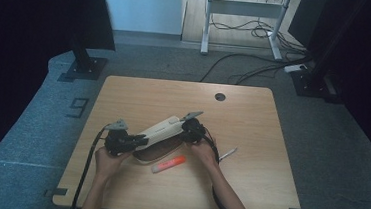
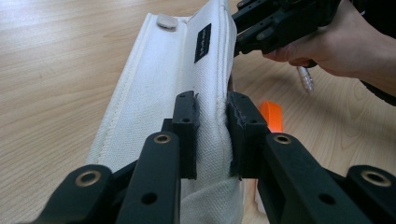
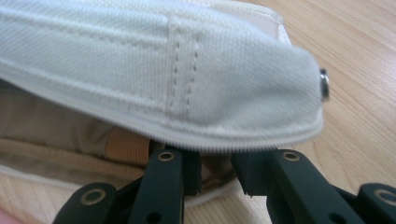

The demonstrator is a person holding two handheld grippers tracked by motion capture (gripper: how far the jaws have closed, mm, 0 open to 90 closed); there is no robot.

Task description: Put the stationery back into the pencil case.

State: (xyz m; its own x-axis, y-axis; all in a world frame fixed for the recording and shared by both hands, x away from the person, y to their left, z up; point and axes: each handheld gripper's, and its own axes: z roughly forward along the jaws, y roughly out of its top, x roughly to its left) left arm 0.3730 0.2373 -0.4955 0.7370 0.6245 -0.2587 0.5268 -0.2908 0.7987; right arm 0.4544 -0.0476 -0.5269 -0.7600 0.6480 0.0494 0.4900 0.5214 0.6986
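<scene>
A white canvas pencil pouch (image 1: 161,128) is held up off the wooden table (image 1: 252,120) between both grippers, its zip mouth hanging open toward the person. My left gripper (image 1: 140,140) is shut on the pouch's seam (image 2: 219,121) at the near-left end, with the pads (image 2: 187,126) pinching the fabric from both sides. My right gripper (image 1: 185,129) is at the far-right end, and its tips (image 2: 238,35) meet the pouch edge. In the right gripper view the jaws (image 3: 217,161) sit under the upper flap (image 3: 187,60) and close on the lower lip with its beige lining.
An orange highlighter (image 1: 169,164) lies on the table just in front of the pouch, also behind my left jaws (image 2: 272,114). A clear pen (image 1: 228,154) lies to the right of the right hand. A cable hole (image 1: 219,96) sits near the far edge.
</scene>
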